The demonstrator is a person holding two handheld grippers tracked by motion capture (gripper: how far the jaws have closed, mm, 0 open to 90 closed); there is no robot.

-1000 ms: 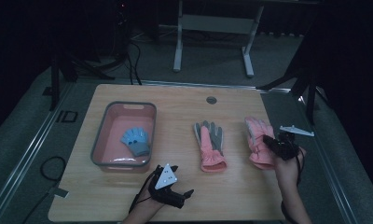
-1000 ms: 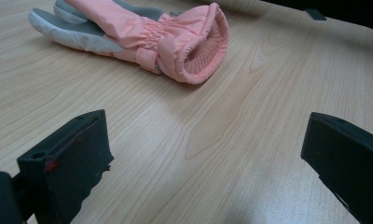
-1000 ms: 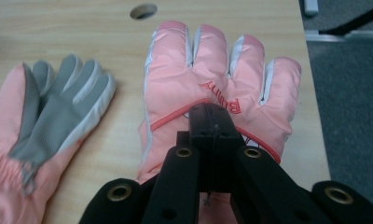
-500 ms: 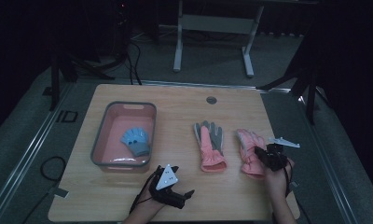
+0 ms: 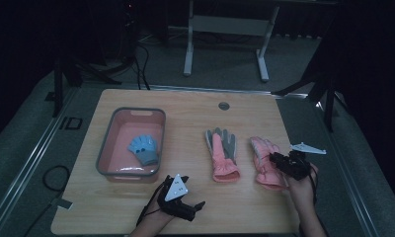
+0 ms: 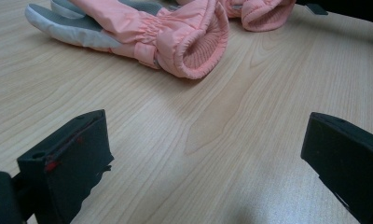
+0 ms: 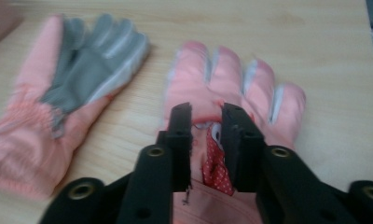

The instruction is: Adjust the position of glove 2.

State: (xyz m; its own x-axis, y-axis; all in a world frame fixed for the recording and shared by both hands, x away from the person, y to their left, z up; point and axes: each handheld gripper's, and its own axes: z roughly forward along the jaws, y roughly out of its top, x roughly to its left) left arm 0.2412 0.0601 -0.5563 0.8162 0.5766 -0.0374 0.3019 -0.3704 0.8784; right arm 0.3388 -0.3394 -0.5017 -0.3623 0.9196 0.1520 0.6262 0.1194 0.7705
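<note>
Two pink winter gloves lie side by side on the wooden table. The left glove (image 5: 221, 155) (image 7: 58, 93) is palm up, showing grey, and its cuff (image 6: 189, 46) faces my left gripper. My right gripper (image 5: 275, 159) (image 7: 207, 112) hovers over the right glove (image 5: 261, 154) (image 7: 236, 79). Its jaws have just been opening. They stand a little apart, with the glove's red dotted fabric in the narrow gap. My left gripper (image 5: 194, 192) (image 6: 203, 154) rests at the front of the table, jaws wide open around bare wood.
A pink bin (image 5: 131, 112) with a grey rim sits at the left of the table and holds a small blue glove (image 5: 143, 149). A round cable hole (image 5: 223, 105) is near the far edge. A metal stand (image 5: 225, 24) is on the floor beyond.
My right gripper has drawn the right pink glove toward the table's near edge and a little left, and its jaws have parted. The left gripper has stayed put.
</note>
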